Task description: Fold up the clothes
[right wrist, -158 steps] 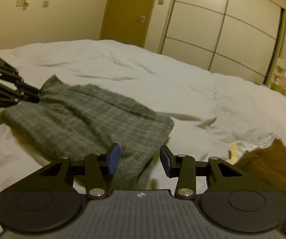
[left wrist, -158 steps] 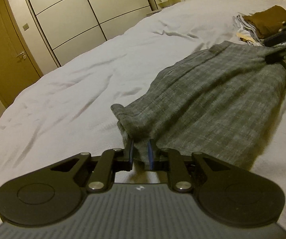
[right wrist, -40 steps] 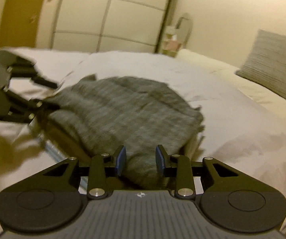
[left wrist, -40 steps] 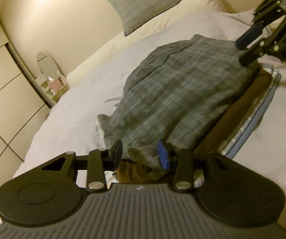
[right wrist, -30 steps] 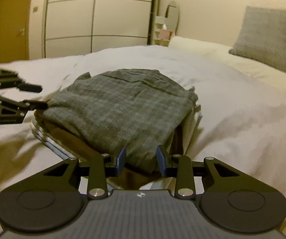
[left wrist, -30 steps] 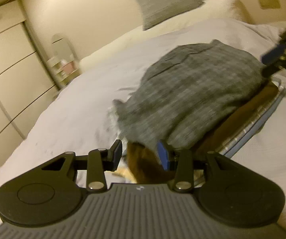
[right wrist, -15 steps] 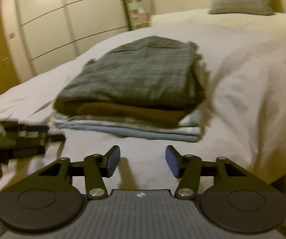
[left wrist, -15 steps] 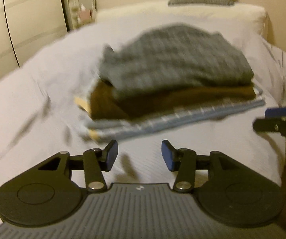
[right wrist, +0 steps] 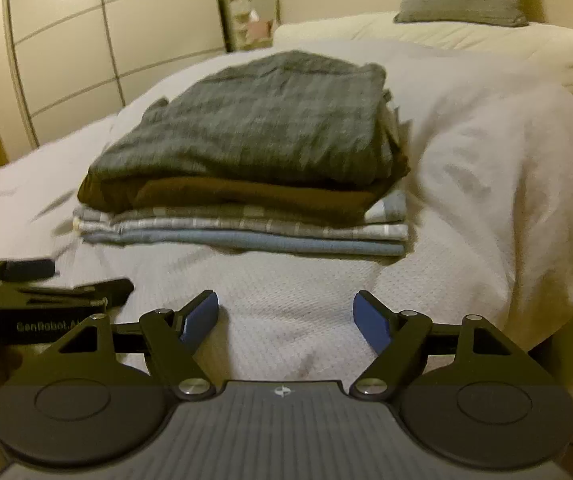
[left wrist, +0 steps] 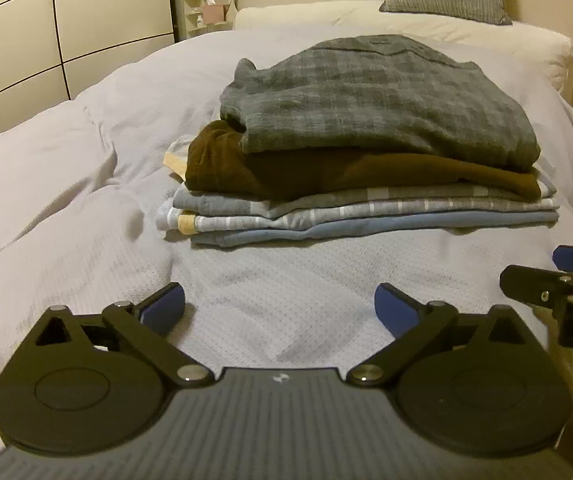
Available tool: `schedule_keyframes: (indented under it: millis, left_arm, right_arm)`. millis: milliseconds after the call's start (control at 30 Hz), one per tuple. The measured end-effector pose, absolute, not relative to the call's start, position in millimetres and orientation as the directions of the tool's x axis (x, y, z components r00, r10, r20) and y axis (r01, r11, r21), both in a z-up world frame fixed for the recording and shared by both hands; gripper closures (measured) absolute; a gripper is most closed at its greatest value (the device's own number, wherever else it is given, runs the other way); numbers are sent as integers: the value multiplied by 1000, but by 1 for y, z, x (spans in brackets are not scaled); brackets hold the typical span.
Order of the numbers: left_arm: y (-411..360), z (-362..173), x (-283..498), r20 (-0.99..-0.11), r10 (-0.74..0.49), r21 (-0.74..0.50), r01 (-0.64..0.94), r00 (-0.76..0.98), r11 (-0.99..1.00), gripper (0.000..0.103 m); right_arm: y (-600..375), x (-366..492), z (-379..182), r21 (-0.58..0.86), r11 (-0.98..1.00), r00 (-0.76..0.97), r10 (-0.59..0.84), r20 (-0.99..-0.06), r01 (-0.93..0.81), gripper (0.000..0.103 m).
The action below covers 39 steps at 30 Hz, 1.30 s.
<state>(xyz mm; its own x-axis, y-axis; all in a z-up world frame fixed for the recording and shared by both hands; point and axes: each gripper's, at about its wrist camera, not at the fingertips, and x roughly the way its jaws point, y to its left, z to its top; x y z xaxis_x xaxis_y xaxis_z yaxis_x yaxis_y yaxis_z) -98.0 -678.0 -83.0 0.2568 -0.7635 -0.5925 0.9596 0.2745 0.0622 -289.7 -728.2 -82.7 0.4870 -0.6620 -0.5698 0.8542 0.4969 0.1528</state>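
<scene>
Two grippers hang empty, jaws wide: left gripper and right gripper, low in frame over the white textured bedspread; the folded grey plaid garment tops the stack at centre, so this fold looks finished; next comes fetching another garment, none visible; beneath: one brown garment, roughly three striped or blue pieces.

A coarse woven grey shirt tops soft brown cloth on a waffle-textured white bedspread; matt black plastic gripper arms carry shiny metal pins.
</scene>
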Motion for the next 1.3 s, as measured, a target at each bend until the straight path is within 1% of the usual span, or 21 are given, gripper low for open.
schedule_keyframes:
  millis: [67, 200, 433, 600, 700, 900, 1300]
  left_arm:
    - [-678, -84, -98, -591, -765, 57, 960, 254, 274, 2]
    - [-678, -86, -97, -588, -768, 53, 960, 253, 275, 1]
    - [-673, -82, -102, -574, -774, 55, 956, 267, 288, 1]
    - [-664, -70, -115, -572, -774, 95, 959, 271, 265, 1]
    - [-653, -62, -118, -587, -767, 64, 959, 259, 274, 1]
    - [-631, -49, -130, -589, -774, 8, 959, 232, 282, 1]
    - [-597, -18, -148, -565, -799, -10, 967, 206, 256, 1]
  right_arm:
    - [-726, -290, -84, 153, 485, 481, -679, -555, 861, 24]
    - [-725, -284, -90, 117, 480, 461, -703, -542, 869, 15]
    - [-723, -286, -84, 134, 459, 455, -714, -533, 878, 15]
    - [-716, -293, -75, 160, 440, 450, -705, -548, 884, 15]
    - [-709, -300, -68, 179, 425, 448, -703, -553, 887, 15]
    - [-694, -318, -51, 220, 400, 452, -701, -551, 890, 15]
    - [-661, -334, -25, 203, 396, 438, -711, -549, 896, 14]
